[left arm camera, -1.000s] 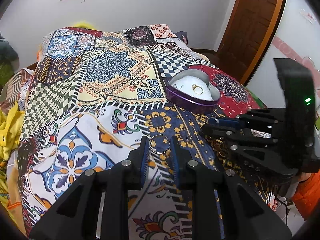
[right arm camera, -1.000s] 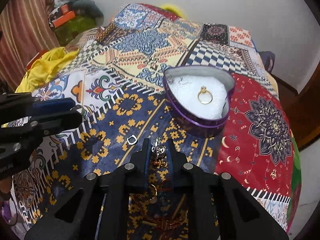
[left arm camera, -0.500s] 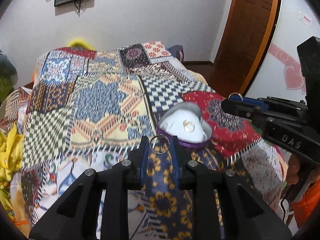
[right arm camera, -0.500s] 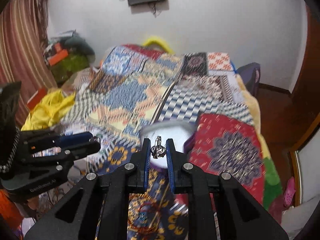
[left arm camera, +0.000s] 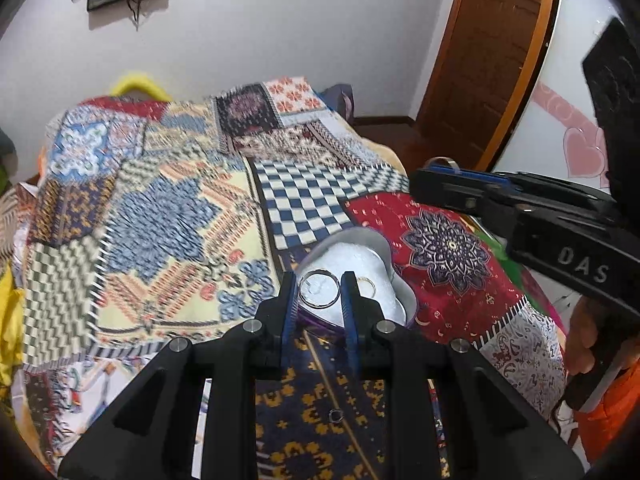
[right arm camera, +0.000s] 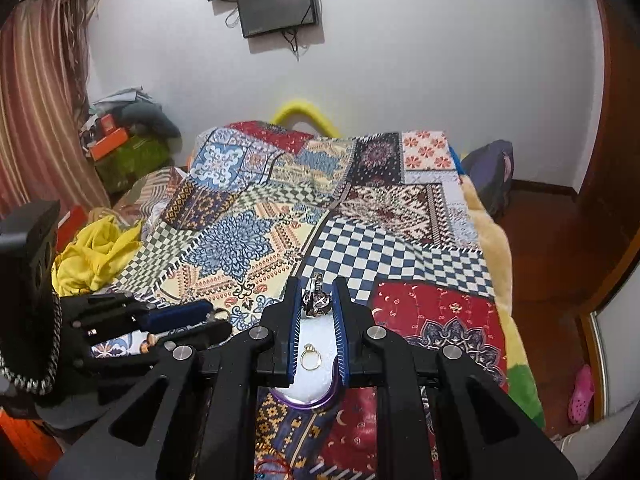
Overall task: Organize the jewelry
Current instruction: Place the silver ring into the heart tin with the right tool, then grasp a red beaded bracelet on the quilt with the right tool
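Observation:
My left gripper (left arm camera: pixel 319 289) is shut on a plain silver ring (left arm camera: pixel 319 289) and holds it in the air just over the near side of the purple heart-shaped box (left arm camera: pixel 404 292), which is lined in white. A gold ring (left arm camera: pixel 367 286) lies in the box. My right gripper (right arm camera: pixel 317 301) is shut on an ornate dark silver ring (right arm camera: pixel 317 300) and hovers above the same box (right arm camera: pixel 316 390), where the gold ring (right arm camera: pixel 310 360) shows between its fingers. The right gripper also shows in the left wrist view (left arm camera: pixel 434 178), and the left gripper in the right wrist view (right arm camera: pixel 218 320).
A patchwork cloth (left arm camera: pixel 160 216) covers the bed. A small square ring (left arm camera: pixel 335 415) lies loose on the cloth near me. Yellow fabric (right arm camera: pixel 96 252) is heaped at the left edge. A wooden door (left arm camera: pixel 492 60) stands at the right, and a screen (right arm camera: pixel 276 6) hangs on the wall.
Both grippers have lifted off the cloth with their rings and moved toward the heart-shaped box. The left gripper's ring is now over the box.

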Demonstrator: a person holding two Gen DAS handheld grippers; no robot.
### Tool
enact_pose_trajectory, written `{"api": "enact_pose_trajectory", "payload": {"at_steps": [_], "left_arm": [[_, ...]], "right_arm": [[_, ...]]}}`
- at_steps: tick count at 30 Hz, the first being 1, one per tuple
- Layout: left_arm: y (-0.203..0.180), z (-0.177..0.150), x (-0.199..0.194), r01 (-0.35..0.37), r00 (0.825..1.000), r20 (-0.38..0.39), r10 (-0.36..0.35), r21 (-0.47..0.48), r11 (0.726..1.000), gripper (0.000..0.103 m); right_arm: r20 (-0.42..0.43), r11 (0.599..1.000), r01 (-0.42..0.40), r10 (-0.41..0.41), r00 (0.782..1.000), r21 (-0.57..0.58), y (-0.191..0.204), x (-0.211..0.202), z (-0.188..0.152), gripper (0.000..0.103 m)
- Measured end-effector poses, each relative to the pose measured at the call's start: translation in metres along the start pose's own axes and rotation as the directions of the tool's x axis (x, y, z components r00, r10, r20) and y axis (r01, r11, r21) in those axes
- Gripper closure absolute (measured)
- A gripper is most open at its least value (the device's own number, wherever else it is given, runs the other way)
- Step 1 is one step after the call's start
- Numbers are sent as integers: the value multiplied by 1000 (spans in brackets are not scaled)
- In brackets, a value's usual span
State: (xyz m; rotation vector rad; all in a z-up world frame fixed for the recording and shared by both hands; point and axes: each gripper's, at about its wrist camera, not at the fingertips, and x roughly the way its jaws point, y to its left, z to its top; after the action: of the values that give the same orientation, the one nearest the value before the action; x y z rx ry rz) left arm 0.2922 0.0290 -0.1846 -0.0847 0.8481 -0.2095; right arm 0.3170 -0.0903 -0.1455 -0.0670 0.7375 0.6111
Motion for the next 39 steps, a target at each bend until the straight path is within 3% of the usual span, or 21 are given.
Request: {"api": "enact_pose_trajectory", "payload": {"at_steps": [10,16,21,29,34,39], "left_arm": [[-7,-3,25,25,998,-55,-24,15,1000,83],[-10,-3,23,19,999,-45,-17,36,999,83],[-11,0,16,13,999,-35,-11,44,999,82],[-4,6,-22,-16,1000,14,16,17,1000,78],[-4,0,-46,-36,999,32,35,24,999,74],[-11,-16,-57,-36,999,10,36,39,999,74]], "right_arm": [[-153,998,-56,60,986,28,-12,50,-7,89],[-173,996,-78,85,981,50,-17,55,-8,89],[-170,996,-79,86,982,47,-16,47,-3,88],[-105,1000,-22,23,994,6,-8,11,0,87],[-75,1000,12,-14,997,-14,-1,-12,-11,74],[-65,999,40,-42,997,-22,4,-32,-28,73]]}}
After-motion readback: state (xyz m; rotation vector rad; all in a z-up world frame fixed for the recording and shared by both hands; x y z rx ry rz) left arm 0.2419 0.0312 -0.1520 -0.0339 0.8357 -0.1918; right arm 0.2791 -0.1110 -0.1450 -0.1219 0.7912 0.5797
